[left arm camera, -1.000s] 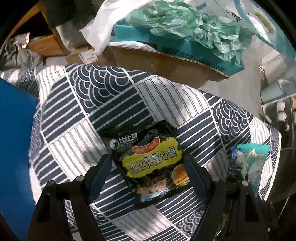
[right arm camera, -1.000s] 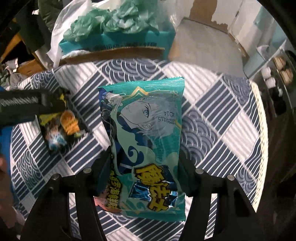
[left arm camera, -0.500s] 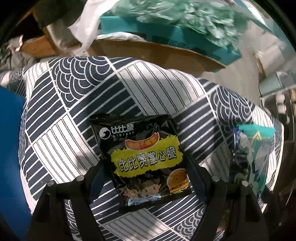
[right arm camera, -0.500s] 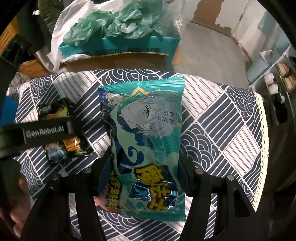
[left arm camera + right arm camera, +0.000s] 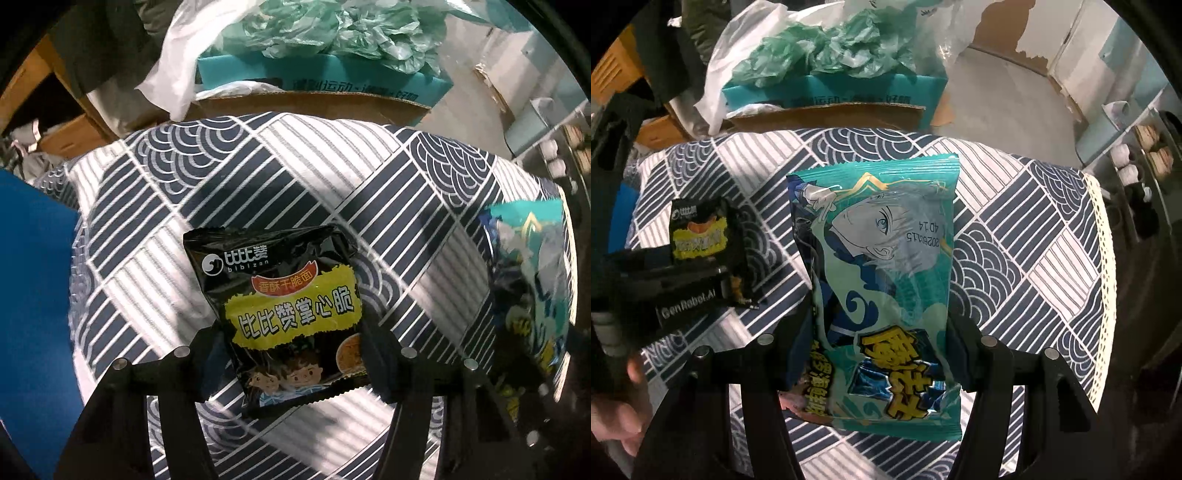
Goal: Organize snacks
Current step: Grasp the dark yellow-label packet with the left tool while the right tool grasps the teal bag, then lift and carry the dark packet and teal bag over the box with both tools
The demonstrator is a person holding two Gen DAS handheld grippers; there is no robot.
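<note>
At the far left lies a blue sheet (image 5: 33,314) over the edge of the patterned cloth (image 5: 295,192) that covers the surface. The left gripper (image 5: 291,354) points steeply down at the cloth, and its jaws are closing on the black snack packet (image 5: 284,310); the packet sits between them, both pads right at its side edges, though whether they press on it yet is unclear. In the right wrist view a hand (image 5: 617,413) shows at the lower left, by that gripper's body. Further right, the right gripper (image 5: 879,350) has its jaws clamped at a middling width on the lower half of the teal snack bag (image 5: 882,258), which stands up above the cloth. Beyond the surface sits a teal box (image 5: 849,92) heaped with crumpled green plastic (image 5: 827,55).
</note>
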